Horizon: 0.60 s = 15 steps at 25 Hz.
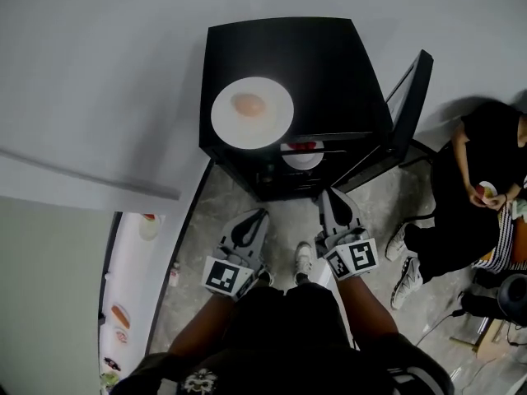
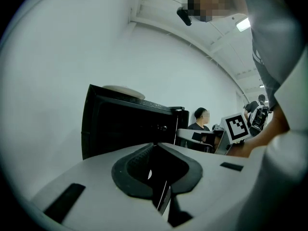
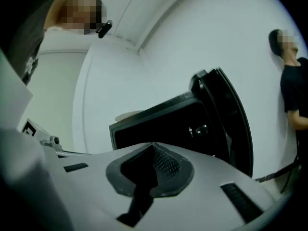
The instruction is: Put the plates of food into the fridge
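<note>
Black box-shaped mini fridge (image 1: 288, 56) stands on the floor, its door (image 1: 412, 97) swung open to the right. One round white plate (image 1: 276, 123), holding a pale orange piece of food, rests on the fridge's top at the front left. A smaller white plate (image 1: 301, 162) with red food sits on a shelf inside. Both lie straight ahead of the grippers. The left gripper (image 1: 254, 223), jaws all but together and empty, looks nearer the top plate. The right gripper (image 1: 333, 206), jaws together and empty, faces the opening.

Plain pale wall (image 1: 99, 81), mottled grey floor (image 1: 198, 220). A white worktop (image 1: 132, 270) stands left; 1 person (image 1: 478, 196) sits right. A ceiling light (image 2: 243, 24) glows.
</note>
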Each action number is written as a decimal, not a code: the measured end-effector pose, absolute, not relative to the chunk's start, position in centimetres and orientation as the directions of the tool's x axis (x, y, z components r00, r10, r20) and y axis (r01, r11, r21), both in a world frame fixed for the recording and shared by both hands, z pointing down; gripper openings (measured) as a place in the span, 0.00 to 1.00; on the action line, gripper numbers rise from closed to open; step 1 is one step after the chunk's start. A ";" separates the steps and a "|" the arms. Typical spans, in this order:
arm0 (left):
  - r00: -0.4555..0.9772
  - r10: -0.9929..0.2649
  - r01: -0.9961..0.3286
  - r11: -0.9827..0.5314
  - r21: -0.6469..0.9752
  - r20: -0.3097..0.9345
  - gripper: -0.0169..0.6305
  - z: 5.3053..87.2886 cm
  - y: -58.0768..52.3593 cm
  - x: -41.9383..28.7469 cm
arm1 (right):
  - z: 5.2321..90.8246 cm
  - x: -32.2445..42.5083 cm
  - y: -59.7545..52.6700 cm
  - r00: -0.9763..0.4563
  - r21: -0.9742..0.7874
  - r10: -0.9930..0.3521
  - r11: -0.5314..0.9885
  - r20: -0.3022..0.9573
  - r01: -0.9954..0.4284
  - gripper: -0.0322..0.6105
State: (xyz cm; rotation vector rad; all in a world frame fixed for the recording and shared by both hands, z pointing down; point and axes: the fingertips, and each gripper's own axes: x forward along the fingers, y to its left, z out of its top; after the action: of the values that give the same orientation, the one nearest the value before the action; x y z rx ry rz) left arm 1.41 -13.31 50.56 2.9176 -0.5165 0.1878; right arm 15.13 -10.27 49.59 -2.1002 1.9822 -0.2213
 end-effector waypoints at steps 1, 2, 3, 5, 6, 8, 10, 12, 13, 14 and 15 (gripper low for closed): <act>0.931 -0.333 -0.355 -0.922 0.157 0.150 0.09 50.3 -13.2 1.3 | 48.5 14.8 -10.1 0.065 -0.241 -0.996 -0.047 -0.068 -0.969 0.09; 0.931 -0.336 -0.358 -0.920 0.162 0.145 0.09 50.1 -13.2 1.3 | 47.4 14.4 -10.0 0.067 -0.202 -0.994 -0.049 -0.081 -0.978 0.09; 0.931 -0.336 -0.356 -0.921 0.159 0.139 0.09 49.8 -13.2 1.4 | 46.4 14.1 -9.9 0.070 -0.155 -0.993 -0.055 -0.092 -0.986 0.09; 0.935 -0.326 -0.344 -0.929 0.134 0.142 0.09 49.4 -13.0 1.6 | 44.8 13.6 -9.7 0.082 -0.051 -0.990 -0.077 -0.113 -0.996 0.09; 0.936 -0.319 -0.337 -0.934 0.119 0.149 0.09 49.2 -12.9 1.7 | 44.0 13.4 -9.6 0.088 -0.008 -0.988 -0.088 -0.125 -0.996 0.09; 0.941 -0.313 -0.326 -0.941 0.093 0.130 0.09 47.8 -12.8 2.2 | 42.7 12.8 -9.6 0.086 0.049 -0.986 -0.094 -0.143 -0.994 0.09; 0.944 -0.318 -0.325 -0.942 0.080 0.088 0.09 46.2 -13.3 2.9 | 41.7 12.4 -9.7 0.077 0.078 -0.986 -0.089 -0.151 -0.993 0.09; 0.943 -0.328 -0.332 -0.940 0.075 0.060 0.09 45.0 -13.8 3.2 | 40.8 12.1 -9.8 0.072 0.100 -0.985 -0.088 -0.157 -0.991 0.09; 0.941 -0.334 -0.337 -0.939 0.073 0.054 0.09 44.6 -14.0 3.3 | 40.4 12.1 -9.8 0.073 0.109 -0.984 -0.091 -0.161 -0.990 0.09; 0.939 -0.341 -0.344 -0.936 0.070 0.053 0.09 44.3 -14.2 3.3 | 40.1 12.0 -9.8 0.075 0.116 -0.983 -0.095 -0.167 -0.989 0.09; 0.936 -0.347 -0.350 -0.934 0.063 0.055 0.09 44.2 -14.5 3.2 | 39.7 12.0 -9.9 0.077 0.122 -0.981 -0.099 -0.176 -0.988 0.09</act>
State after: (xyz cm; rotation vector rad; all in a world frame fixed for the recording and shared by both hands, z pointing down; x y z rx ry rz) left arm 3.25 -14.47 44.18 3.0199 -0.5448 0.0652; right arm 11.96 -9.88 39.70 -2.2838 2.0887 0.3325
